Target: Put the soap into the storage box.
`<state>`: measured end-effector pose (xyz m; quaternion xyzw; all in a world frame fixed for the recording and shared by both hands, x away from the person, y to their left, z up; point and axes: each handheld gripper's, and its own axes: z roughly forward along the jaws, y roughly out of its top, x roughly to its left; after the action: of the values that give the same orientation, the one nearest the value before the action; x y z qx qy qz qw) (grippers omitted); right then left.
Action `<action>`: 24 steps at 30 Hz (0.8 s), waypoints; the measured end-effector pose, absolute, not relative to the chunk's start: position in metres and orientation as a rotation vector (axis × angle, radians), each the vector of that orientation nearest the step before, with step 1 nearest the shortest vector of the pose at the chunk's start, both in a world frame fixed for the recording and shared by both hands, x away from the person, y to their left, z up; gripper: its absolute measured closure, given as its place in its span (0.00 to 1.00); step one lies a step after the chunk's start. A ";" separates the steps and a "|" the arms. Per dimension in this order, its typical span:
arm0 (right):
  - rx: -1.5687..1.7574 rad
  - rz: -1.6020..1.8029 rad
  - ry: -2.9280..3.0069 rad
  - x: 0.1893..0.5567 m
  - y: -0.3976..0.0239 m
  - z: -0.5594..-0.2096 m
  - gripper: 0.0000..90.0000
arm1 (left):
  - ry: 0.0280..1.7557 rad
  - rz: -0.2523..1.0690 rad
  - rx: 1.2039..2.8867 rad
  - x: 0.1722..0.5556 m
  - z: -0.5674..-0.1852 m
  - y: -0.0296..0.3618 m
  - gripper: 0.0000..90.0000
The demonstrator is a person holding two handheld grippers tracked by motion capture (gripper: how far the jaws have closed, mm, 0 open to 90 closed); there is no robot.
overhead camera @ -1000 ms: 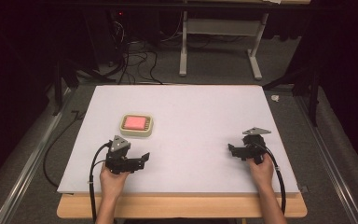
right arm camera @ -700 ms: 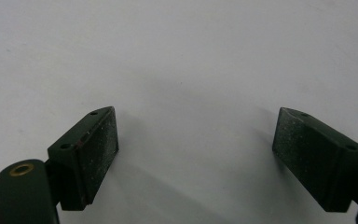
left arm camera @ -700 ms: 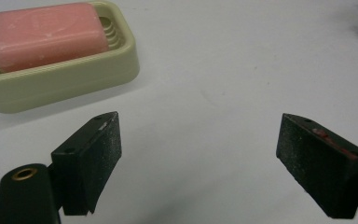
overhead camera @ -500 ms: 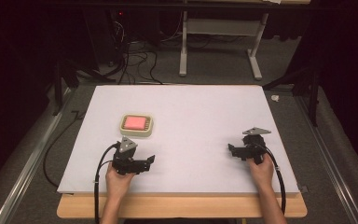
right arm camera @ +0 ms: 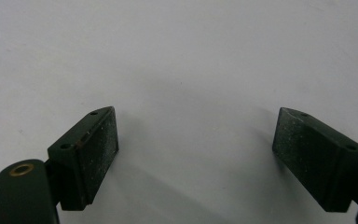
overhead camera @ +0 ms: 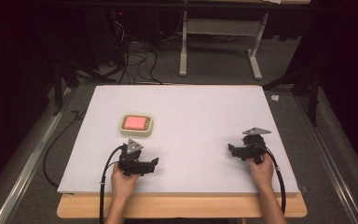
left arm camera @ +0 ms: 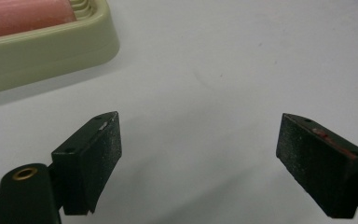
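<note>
1. The left tool [overhead camera: 154,163] has swung rightward, jaws apart and empty.
2. The soap dish [overhead camera: 136,124] with what looks like pink soap sits just beyond it on the tabletop [overhead camera: 205,112].
3. The right tool [overhead camera: 231,150] rests unmoved, jaws apart, likely idle.

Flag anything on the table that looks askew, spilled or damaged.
Nothing stands out. The dish sits flat on the white board with its pink block inside, nothing spilled. Both hand-held grippers, left and right, are open and empty.

The desk [overhead camera: 196,112] is being viewed from above and in front, while it is being filmed close up along each gripper's jaws.
</note>
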<state>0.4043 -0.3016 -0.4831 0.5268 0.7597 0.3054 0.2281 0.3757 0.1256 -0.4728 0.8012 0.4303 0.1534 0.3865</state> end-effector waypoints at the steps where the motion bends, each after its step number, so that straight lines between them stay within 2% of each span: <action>1: 1.451 0.841 2.092 0.404 -0.302 -0.483 0.16 | 1.093 0.390 2.043 0.376 -0.474 0.125 0.16; 24: 1.451 0.842 2.092 0.404 -0.302 -0.483 0.16 | 1.118 0.450 2.083 0.384 -0.487 0.113 0.17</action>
<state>0.4044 -0.3016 -0.4832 0.5268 0.7597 0.3056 0.2280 0.3843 0.1127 -0.4868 0.8078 0.4336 0.1744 0.3592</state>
